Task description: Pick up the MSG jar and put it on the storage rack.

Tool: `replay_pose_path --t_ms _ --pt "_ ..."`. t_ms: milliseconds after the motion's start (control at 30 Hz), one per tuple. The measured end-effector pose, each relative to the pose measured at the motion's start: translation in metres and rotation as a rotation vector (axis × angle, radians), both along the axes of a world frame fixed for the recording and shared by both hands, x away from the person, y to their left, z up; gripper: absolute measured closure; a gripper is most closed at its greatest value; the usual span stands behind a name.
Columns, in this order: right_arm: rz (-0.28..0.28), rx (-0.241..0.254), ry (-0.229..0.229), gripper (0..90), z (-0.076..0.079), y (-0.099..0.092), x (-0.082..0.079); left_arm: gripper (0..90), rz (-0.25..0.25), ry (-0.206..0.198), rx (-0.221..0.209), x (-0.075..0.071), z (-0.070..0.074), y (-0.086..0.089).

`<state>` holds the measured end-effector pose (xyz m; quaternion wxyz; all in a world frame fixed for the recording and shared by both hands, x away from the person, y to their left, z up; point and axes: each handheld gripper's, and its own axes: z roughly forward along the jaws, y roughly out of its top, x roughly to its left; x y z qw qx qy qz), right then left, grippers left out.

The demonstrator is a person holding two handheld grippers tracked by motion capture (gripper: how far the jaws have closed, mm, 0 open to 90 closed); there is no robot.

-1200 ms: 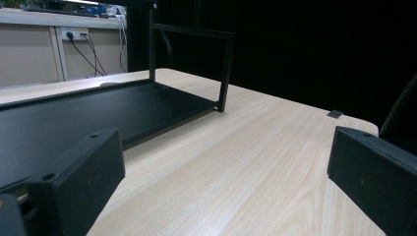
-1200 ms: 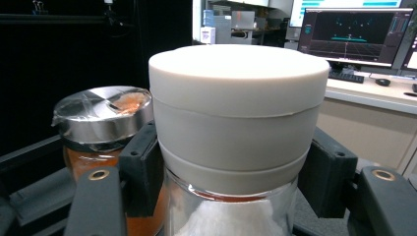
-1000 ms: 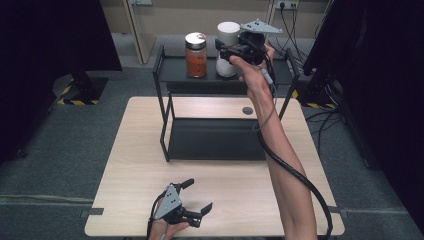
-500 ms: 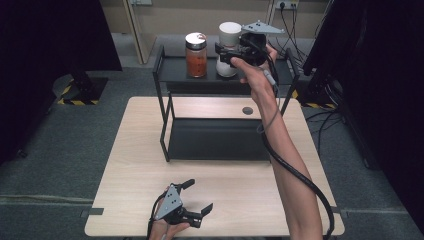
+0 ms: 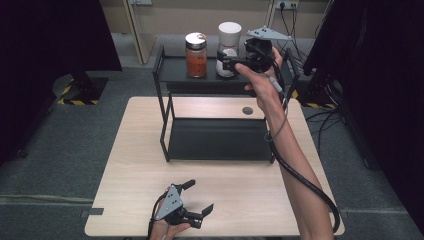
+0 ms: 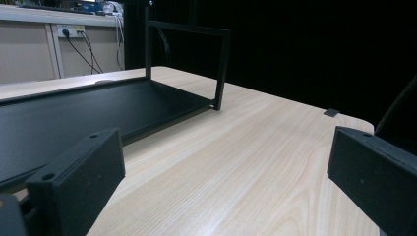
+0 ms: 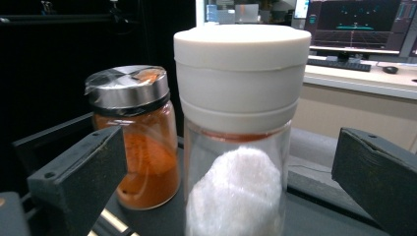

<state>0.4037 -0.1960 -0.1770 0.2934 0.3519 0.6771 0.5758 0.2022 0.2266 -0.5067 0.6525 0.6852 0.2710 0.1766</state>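
On the rack's top shelf (image 5: pixel 175 65), near its right end: white-lidded jar (image 5: pixel 229 47) framed between right gripper (image 5: pixel 227 62) jaws, spread wide. Probably approach; next, needed closing. Left gripper (image 5: pixel 197 197) idle, agape, near table (image 5: pixel 125 165) front edge.

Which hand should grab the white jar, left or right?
Right, probably. The right claw is up at the shelf, open, with the white jar between its jaws. The left claw is open too, but low at the near edge of the table, far from the jar.
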Motion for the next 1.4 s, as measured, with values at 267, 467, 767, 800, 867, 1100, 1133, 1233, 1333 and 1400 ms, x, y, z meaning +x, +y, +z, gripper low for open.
replay_pose_path --t_ms 267,467,767,800,867,1100,1133,1233,1333,1400 --pt "0.035 0.022 -0.024 0.3 -0.010 -0.015 -0.012 0.2 0.004 0.001 0.000 0.000 0.000 0.000" --pt "0.063 0.026 -0.041 0.3 -0.017 -0.022 -0.021 0.3 0.005 0.001 -0.003 0.000 0.000 0.000" --pt "0.102 0.021 -0.074 0.3 -0.029 -0.029 -0.036 0.2 0.006 -0.001 -0.002 0.000 0.000 0.000" --pt "0.107 0.021 -0.077 0.3 -0.031 -0.030 -0.038 0.2 0.006 -0.001 -0.002 0.000 0.000 0.000" --pt "0.116 0.023 -0.079 0.3 -0.034 -0.032 -0.041 0.2 0.007 -0.001 -0.002 0.000 0.000 0.000" --pt "0.143 0.009 -0.101 0.3 -0.041 -0.036 -0.052 0.3 0.011 -0.001 -0.003 -0.001 0.000 0.000" --pt "0.145 0.011 -0.104 0.3 -0.042 -0.037 -0.054 0.2 0.012 0.000 -0.003 -0.001 0.000 0.000" --pt "0.155 0.017 -0.107 0.2 -0.046 -0.039 -0.057 0.2 0.012 -0.001 -0.003 -0.001 0.000 0.000" --pt "0.166 0.015 -0.109 0.3 -0.051 -0.042 -0.061 0.2 0.013 -0.002 -0.003 -0.001 0.000 0.000" --pt "0.173 0.014 -0.110 0.3 -0.055 -0.044 -0.064 0.2 0.012 -0.002 -0.002 -0.001 0.000 0.000"
